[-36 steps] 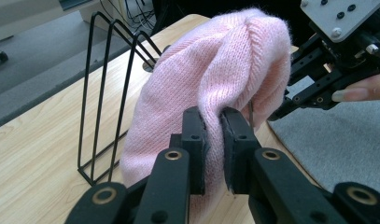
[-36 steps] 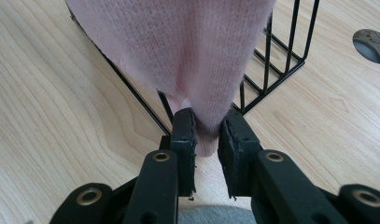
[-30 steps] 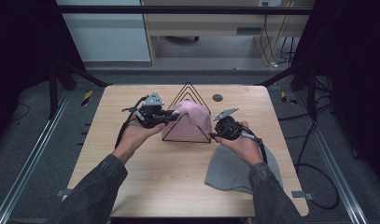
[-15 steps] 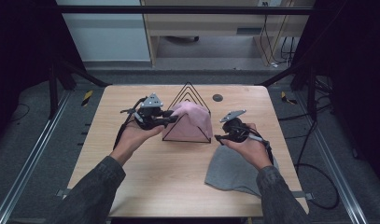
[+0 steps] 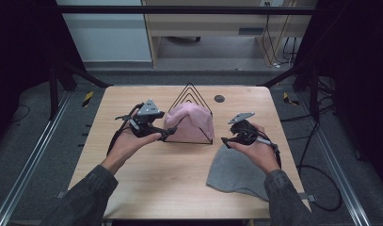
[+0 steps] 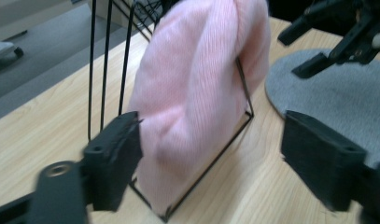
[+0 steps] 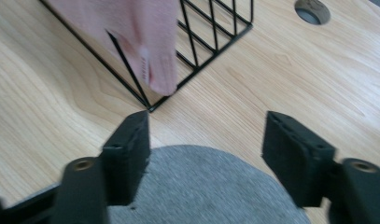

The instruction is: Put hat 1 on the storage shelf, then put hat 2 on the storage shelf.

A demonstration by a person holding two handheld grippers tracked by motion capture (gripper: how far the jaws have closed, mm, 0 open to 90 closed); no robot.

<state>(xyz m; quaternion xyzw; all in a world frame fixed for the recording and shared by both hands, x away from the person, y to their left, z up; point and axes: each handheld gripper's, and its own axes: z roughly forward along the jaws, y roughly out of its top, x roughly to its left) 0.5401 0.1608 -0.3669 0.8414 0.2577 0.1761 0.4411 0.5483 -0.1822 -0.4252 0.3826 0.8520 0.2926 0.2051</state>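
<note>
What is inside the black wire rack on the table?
A pink knitted hat is draped inside the black wire rack, held between its triangular wires. The hat covers the rack's middle, so anything behind or under the fabric cannot be seen.

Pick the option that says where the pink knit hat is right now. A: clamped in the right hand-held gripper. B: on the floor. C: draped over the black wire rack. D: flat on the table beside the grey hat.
C: the pink knit hat hangs over the black wire rack, apart from the grey hat lying flat on the table.

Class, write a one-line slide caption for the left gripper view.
Open left gripper faces a pink knit hat draped over a black wire rack, grey hat lying beyond.
</note>
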